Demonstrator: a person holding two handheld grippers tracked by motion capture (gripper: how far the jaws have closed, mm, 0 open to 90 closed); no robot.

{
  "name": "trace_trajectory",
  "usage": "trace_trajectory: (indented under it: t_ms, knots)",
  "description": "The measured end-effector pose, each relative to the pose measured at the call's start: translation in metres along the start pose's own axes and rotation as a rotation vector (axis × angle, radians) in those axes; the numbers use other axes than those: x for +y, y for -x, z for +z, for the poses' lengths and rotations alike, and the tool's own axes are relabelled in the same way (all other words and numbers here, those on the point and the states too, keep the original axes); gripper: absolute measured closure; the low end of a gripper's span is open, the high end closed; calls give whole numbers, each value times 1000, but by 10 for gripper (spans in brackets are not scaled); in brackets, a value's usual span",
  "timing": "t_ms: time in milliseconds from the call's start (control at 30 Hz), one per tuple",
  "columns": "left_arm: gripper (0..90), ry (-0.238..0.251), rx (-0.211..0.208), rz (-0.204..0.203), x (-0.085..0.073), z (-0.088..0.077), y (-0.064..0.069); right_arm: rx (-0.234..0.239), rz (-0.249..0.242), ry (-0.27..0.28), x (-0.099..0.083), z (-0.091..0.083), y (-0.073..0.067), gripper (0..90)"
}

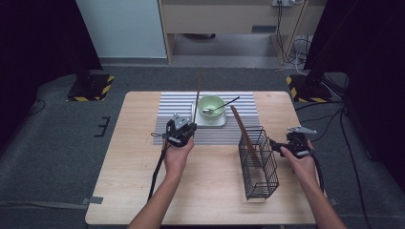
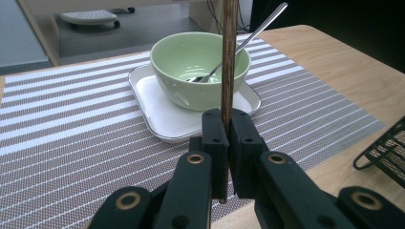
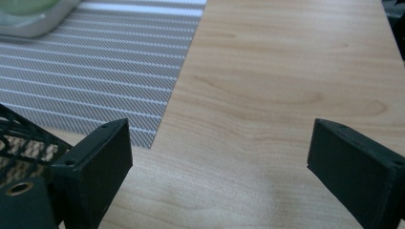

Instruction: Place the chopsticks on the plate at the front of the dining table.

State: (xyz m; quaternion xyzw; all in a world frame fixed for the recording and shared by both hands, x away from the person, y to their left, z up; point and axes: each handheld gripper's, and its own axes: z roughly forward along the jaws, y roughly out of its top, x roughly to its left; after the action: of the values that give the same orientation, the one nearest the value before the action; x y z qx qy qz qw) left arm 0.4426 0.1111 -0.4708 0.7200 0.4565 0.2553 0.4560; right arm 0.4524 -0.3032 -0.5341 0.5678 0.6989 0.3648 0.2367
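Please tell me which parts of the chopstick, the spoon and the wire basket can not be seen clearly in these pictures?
- Chopstick, left gripper view: the top edge cuts off its upper end; the shut left gripper covers its lower part.
- Spoon, left gripper view: the chopstick crosses its handle; the green bowl hides part of its head.
- Wire basket, right gripper view: the left edge and a jaw of the open right gripper hide most of it.

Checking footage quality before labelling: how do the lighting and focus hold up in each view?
High view: dim, dark at both sides, table evenly lit and fairly sharp. Left gripper view: bright; the chopstick clamped in the left gripper and the green bowl are sharp, background softer. Right gripper view: the right gripper is near and soft-edged, wood grain slightly blurred, far corners hazy.
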Motion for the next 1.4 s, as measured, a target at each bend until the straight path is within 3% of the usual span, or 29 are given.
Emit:
trace_trajectory:
  t_ms: [300, 833, 1400]
  knots:
    - [862, -18, 64, -29, -6, 13, 4, -26, 7, -27, -12, 7, 0, 82]
    - [861, -59, 103, -78, -22, 38, 7, -70, -31, -78, -20, 15, -6, 78]
    - [857, -80, 160, -103, -32, 52, 6, -69, -35, -70, -22, 15, -5, 68]
